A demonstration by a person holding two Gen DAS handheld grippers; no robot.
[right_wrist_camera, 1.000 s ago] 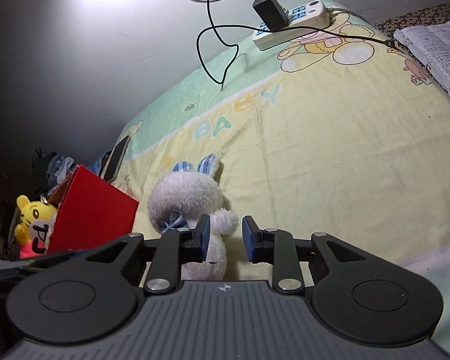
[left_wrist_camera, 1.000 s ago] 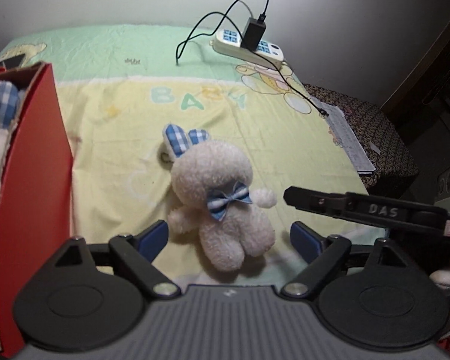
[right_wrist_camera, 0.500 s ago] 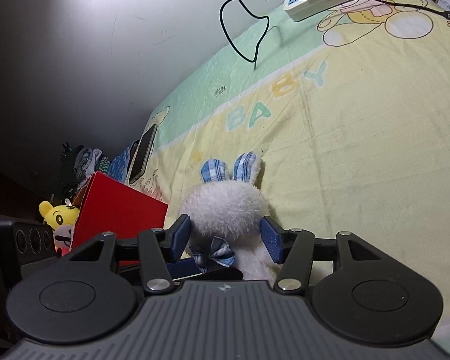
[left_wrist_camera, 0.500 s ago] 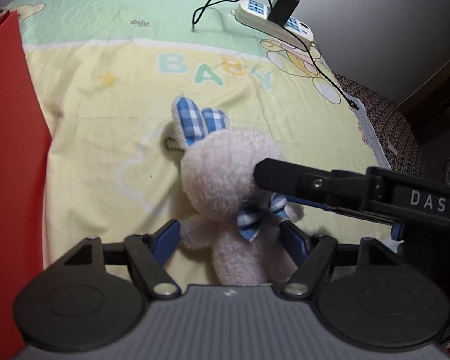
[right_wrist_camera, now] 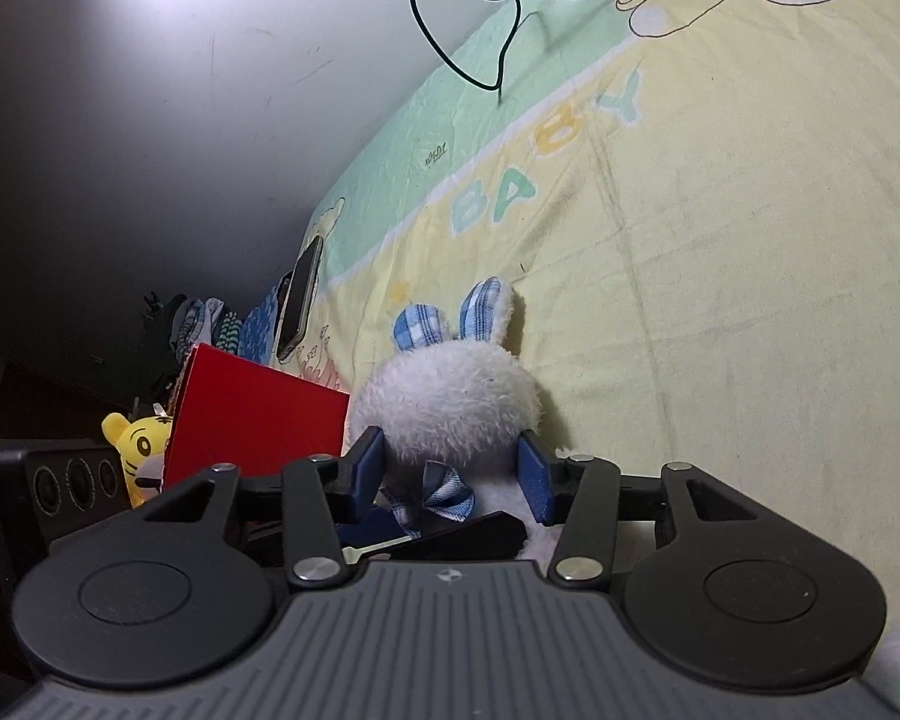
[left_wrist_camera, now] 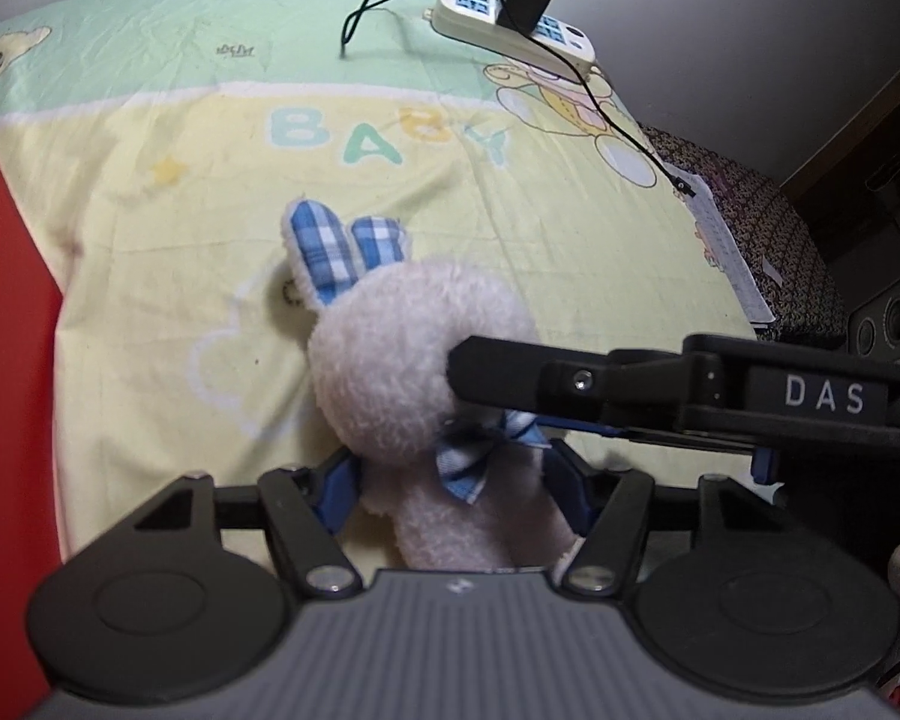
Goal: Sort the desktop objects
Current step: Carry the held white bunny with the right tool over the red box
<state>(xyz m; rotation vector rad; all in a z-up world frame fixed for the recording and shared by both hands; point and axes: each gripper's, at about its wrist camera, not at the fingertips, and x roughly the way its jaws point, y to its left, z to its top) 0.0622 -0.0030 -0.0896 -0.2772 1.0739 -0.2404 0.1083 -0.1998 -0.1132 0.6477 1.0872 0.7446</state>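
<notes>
A white plush rabbit with blue plaid ears and a blue bow lies on the yellow "BABY" sheet. My left gripper has its blue pads on either side of the rabbit's body, close against it. My right gripper straddles the rabbit at the neck, pads touching its sides; its black finger crosses the rabbit's head in the left wrist view. A red box stands to the left, also seen in the left wrist view.
A white power strip with a black charger and cables lies at the far edge. A phone lies on the sheet's left edge. A yellow tiger toy sits by the box. Papers and a speaker are at right.
Both grippers moved in onto the rabbit. The left jaws narrowed around its body, and the right jaws opened from near shut and now straddle its neck.
</notes>
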